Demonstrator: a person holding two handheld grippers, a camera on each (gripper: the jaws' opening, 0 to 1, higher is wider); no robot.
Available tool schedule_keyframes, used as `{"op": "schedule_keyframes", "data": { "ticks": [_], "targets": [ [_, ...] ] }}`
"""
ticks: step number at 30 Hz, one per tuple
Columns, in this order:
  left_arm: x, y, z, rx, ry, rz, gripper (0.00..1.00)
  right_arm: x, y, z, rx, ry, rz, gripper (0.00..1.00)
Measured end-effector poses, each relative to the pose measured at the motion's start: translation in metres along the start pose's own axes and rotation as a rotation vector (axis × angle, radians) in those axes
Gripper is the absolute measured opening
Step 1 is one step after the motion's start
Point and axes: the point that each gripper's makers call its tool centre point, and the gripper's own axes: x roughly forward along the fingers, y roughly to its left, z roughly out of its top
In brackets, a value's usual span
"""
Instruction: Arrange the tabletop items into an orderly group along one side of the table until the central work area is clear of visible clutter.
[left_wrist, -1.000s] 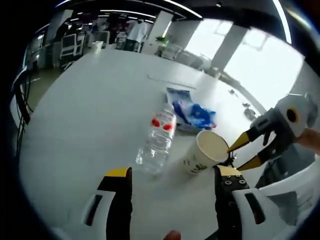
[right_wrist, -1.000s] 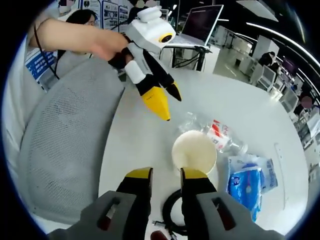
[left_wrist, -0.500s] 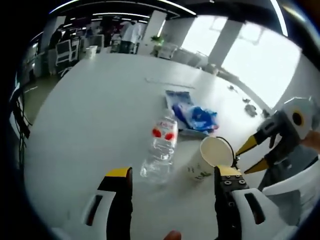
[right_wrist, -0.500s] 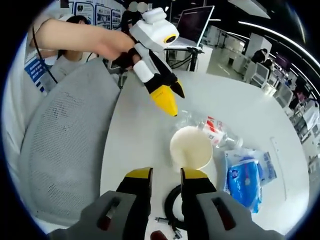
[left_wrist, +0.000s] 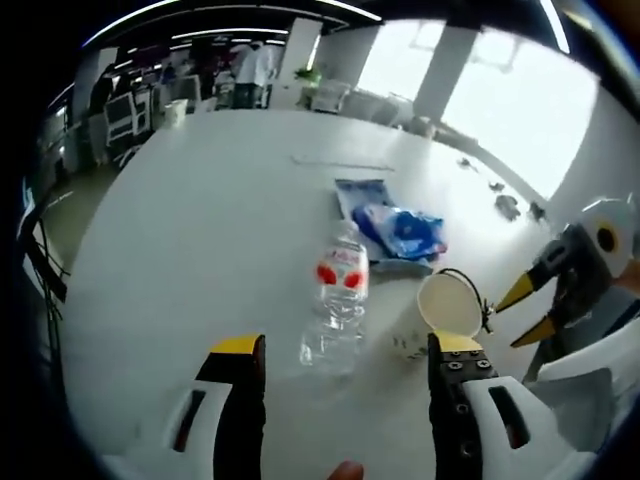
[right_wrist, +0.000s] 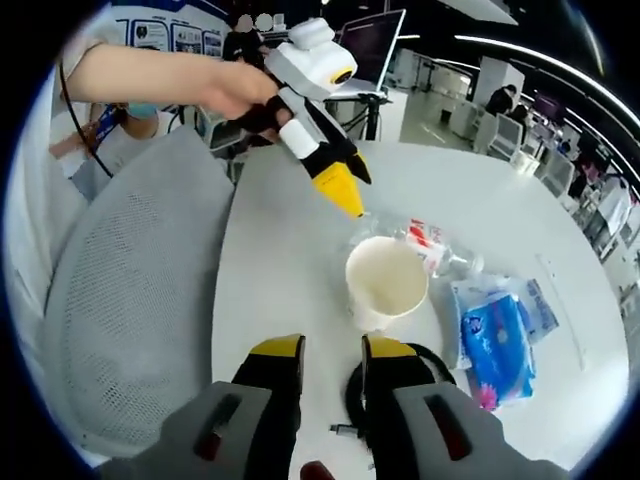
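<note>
Looking along my left gripper (left_wrist: 340, 370), I see its jaws spread wide and empty at the bottom of the frame, and the water bottle (left_wrist: 338, 300) lies on the white table (left_wrist: 200, 230) just above the gap, a little right of centre. Its long axis runs up the frame, cap end away from me, so it points almost straight along my jaws rather than across them. The paper cup (left_wrist: 443, 310) stands to the bottom right, beside the right-hand jaw, with the blue packet (left_wrist: 395, 228) beyond.

In the right gripper view, my right gripper (right_wrist: 332, 365) shows a narrow gap with nothing between the jaws; the cup (right_wrist: 385, 282) sits just above them, a black cable loop (right_wrist: 400, 385) nearer. I judge the left gripper nearer the bottle.
</note>
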Motion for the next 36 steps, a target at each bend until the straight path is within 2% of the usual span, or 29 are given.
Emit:
{"op": "schedule_keyframes", "data": {
  "ticks": [4,10,14,24,36],
  "targets": [
    [0.002,0.002,0.001,-0.002,0.011,0.004,0.62,-0.003,0.006,-0.011,0.042,0.007,-0.008,0.2],
    [0.003,0.005,0.005,0.062,0.035,0.022,0.62,-0.008,0.01,-0.025,0.091,0.01,-0.026,0.2],
    [0.005,0.006,0.008,0.071,0.042,0.023,0.62,-0.013,0.011,-0.031,0.125,0.006,-0.046,0.2],
    [0.016,0.011,0.013,0.104,0.074,0.029,0.61,-0.034,0.011,-0.049,0.278,-0.03,-0.128,0.2],
    [0.029,0.01,0.018,0.135,0.104,0.02,0.6,-0.049,0.023,-0.078,0.35,-0.013,-0.17,0.2]
  ]
}}
